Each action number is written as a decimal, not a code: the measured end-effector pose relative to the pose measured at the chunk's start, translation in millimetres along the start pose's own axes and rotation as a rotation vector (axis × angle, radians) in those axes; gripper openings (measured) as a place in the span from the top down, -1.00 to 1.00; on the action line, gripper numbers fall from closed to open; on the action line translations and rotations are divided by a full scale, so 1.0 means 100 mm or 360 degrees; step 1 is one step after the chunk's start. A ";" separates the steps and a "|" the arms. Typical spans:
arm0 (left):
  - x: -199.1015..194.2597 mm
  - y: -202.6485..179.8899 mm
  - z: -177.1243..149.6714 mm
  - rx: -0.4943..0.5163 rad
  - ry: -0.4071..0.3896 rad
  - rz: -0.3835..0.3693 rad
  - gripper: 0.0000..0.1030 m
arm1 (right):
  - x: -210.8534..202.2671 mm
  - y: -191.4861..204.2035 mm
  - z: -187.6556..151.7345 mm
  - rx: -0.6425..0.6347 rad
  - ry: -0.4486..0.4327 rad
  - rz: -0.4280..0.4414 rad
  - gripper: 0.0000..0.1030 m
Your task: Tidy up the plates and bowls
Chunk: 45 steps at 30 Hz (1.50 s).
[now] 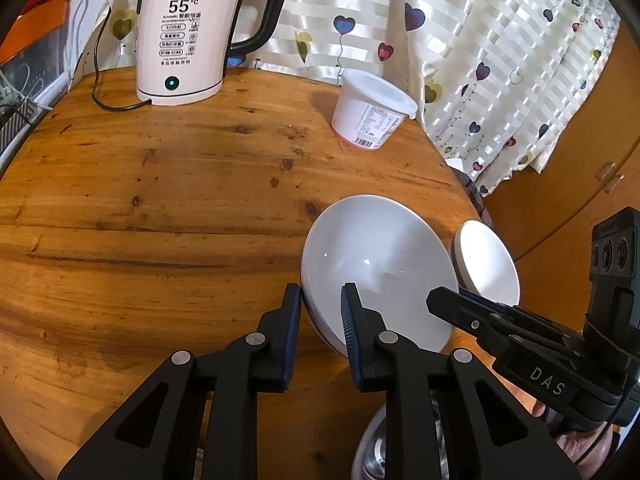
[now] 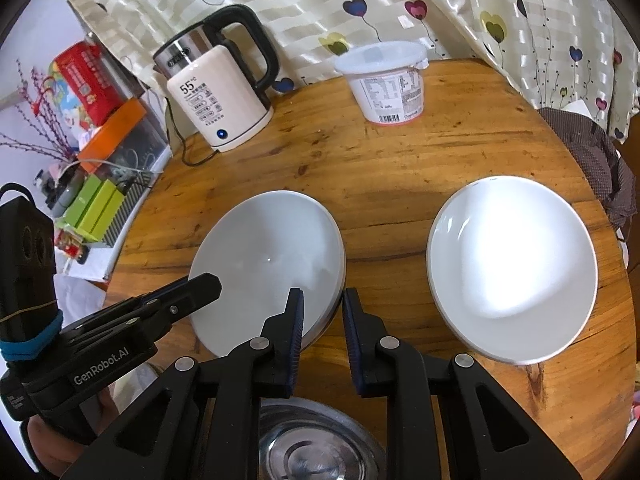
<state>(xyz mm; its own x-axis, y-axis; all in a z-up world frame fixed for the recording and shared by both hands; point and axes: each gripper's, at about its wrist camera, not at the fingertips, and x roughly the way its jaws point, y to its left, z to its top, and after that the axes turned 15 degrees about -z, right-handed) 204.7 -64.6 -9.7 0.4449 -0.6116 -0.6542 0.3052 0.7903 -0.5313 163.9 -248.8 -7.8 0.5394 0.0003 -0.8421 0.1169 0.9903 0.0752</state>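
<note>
Two grippers are both pinching the same white plate [image 1: 376, 264] and holding it tilted up over the round wooden table [image 1: 160, 200]. The left gripper [image 1: 320, 300] is squeezing the plate's left edge, with one finger on the back and one on the front. The right gripper [image 2: 322, 304] is squeezing the plate's right edge in the same way, and in the left wrist view it is reaching in from the right. A second white plate [image 2: 512, 272] is lying flat on the table, well apart to the right of the held one. A shiny metal bowl [image 2: 316, 440] is sitting near the table's front edge, right under the grippers. At the back of the table a white electric kettle [image 1: 180, 40] and a white plastic tub [image 1: 372, 112] with a lid are standing. A curtain [image 1: 480, 60] with heart shapes is hanging behind them.
</note>
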 end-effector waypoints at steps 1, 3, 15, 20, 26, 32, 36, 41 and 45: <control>-0.02 -0.01 -0.01 0.0004 -0.0005 0.0000 0.58 | -0.03 0.00 -0.01 -0.0001 -0.0007 0.0001 0.62; -0.07 -0.05 -0.03 0.0012 -0.0016 -0.0001 0.58 | -0.08 0.01 -0.02 -0.0002 -0.0020 0.0001 0.62; -0.35 -0.29 -0.14 0.0075 -0.0068 -0.0006 0.58 | -0.48 0.03 -0.14 -0.0004 -0.0107 -0.0007 0.62; -0.45 -0.37 -0.22 0.0084 -0.0083 -0.0010 0.58 | -0.63 0.05 -0.23 -0.0004 -0.0126 -0.0001 0.62; -0.57 -0.47 -0.36 0.0101 -0.0084 -0.0010 0.58 | -0.81 0.05 -0.39 -0.0004 -0.0147 -0.0007 0.62; -0.62 -0.53 -0.52 0.0110 -0.0064 -0.0021 0.58 | -0.92 0.03 -0.54 0.0004 -0.0148 -0.0025 0.62; -0.61 -0.56 -0.61 0.0112 -0.0043 -0.0026 0.58 | -0.95 0.01 -0.63 0.0009 -0.0138 -0.0039 0.62; -0.58 -0.58 -0.71 0.0111 -0.0010 -0.0027 0.58 | -0.97 -0.02 -0.73 0.0016 -0.0117 -0.0052 0.62; -0.53 -0.59 -0.80 0.0108 0.0029 -0.0031 0.58 | -0.97 -0.07 -0.81 0.0027 -0.0093 -0.0063 0.62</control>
<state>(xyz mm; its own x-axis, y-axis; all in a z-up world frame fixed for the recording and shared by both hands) 95.6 -81.7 13.7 0.4232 -0.6271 -0.6540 0.3704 0.7784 -0.5068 43.3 -244.1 29.9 0.5818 -0.0475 -0.8119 0.1529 0.9869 0.0519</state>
